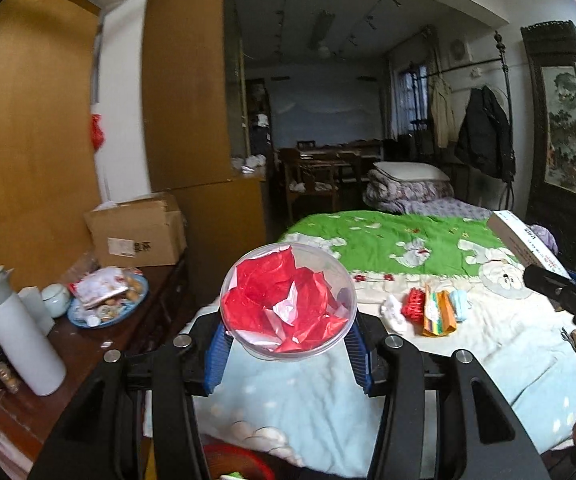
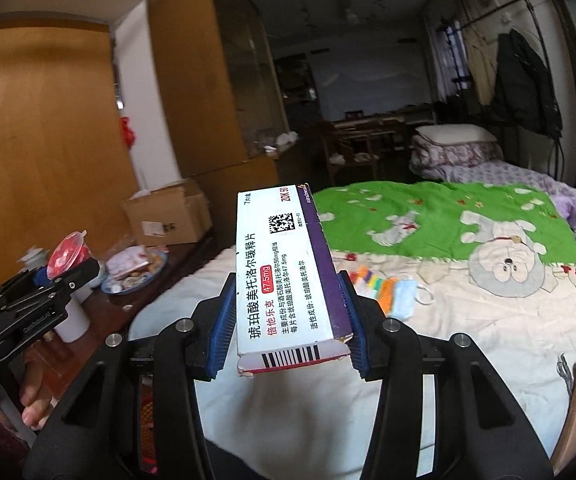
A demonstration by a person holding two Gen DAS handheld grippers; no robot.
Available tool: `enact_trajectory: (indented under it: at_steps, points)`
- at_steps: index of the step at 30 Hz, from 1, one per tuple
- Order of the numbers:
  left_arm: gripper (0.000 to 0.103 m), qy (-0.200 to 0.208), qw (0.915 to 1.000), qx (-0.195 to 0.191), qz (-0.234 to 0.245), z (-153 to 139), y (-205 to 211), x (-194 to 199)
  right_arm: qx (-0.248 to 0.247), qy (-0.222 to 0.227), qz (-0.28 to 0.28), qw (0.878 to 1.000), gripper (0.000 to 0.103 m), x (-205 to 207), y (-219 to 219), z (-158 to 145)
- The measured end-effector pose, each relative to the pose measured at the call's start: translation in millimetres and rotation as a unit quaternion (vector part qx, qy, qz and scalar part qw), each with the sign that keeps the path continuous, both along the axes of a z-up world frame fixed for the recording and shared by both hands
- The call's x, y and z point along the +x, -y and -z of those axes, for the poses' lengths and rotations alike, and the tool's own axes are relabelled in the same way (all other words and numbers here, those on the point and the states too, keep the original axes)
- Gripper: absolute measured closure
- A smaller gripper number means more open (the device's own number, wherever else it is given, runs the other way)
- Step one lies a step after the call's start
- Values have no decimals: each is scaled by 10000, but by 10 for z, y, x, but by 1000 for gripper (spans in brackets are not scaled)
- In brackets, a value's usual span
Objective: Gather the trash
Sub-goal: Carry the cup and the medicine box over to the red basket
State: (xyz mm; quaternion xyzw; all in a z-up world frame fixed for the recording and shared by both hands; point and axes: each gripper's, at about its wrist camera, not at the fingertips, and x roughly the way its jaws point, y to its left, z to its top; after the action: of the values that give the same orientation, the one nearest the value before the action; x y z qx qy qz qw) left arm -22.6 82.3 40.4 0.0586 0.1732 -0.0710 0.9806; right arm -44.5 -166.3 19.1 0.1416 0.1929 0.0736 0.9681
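One clear cup (image 1: pixel 288 304), one medicine box (image 2: pixel 288 280), one cardboard carton (image 1: pixel 138 232), one white flask (image 1: pixel 20 340), one face mask (image 2: pixel 404 296), perhaps three wrappers (image 1: pixel 436 312) on the bed (image 1: pixel 408 240).

The left gripper (image 1: pixel 288 344) is clamping a clear plastic cup (image 1: pixel 288 300) stuffed with red wrappers (image 1: pixel 284 300) above the bed (image 1: pixel 408 240).

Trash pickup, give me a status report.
Left hand-held gripper shut on plastic cup. Right hand-held gripper shut on medicine box. Wrappers remain on bed.
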Motion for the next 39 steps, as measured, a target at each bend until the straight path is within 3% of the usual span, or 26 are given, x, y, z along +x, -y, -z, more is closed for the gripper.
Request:
enact_trajectory:
  at_steps: [10,21,22,23,24,26,31,34,39]
  points:
    - [53,-112,9981,-16,-599,111,-741,-292,58,-95,-638,9979,55,-53,-475,-69]
    - [53,-1139,9898,-237,-826,795,-1365,16,-369,-556,-1135,9913,55,161,-1138,128]
    - [52,-1244,9886,-230,-814,862,-1385,56,-400,-625,-1173,9903,55,195,-1187,168]
    - [43,-1369,9870,-203,-817,946,-1409,99,-417,-671,-1196,9897,55,218,-1221,193]
    - [29,-1504,9847,-162,-863,1042,-1434,141,-438,-742,-1225,9887,55,254,-1256,230]
    - [18,-1677,9805,-140,-1013,1220,-1495,198,-468,-874,-1266,9870,55,322,-1317,305]
    - [12,-1995,9719,-304,-1207,1426,-1744,278,-514,-1166,-1400,9819,55,455,-1489,470]
    - [6,-1968,9683,-545,-1439,1432,-1985,294,-581,-1268,-1514,9786,55,506,-1599,544]
    - [6,-2014,9589,-878,-1796,1472,-2317,275,-781,-1592,-1951,9646,55,629,-1946,744]
